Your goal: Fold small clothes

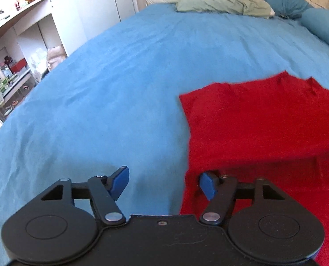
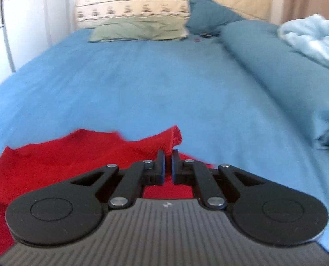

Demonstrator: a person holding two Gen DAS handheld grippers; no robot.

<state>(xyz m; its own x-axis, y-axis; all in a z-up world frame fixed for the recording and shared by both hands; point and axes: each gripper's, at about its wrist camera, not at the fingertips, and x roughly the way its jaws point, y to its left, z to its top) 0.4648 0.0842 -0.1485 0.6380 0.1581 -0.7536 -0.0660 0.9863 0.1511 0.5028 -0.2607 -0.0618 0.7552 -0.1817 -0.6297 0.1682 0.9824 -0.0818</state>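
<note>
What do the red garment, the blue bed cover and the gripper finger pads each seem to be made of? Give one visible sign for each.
Red garment: probably a knit, matte and fuzzy; its lifted edge looks ribbed in the right wrist view.
Blue bed cover: woven cloth, likely cotton, matte with soft creases.
Finger pads of the left gripper: smooth blue plastic or rubber, with a slight sheen; which one is unclear.

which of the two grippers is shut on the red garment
The right gripper: its jaws are pinched on a raised edge of the red garment. The left gripper hangs open, holding nothing.
</note>
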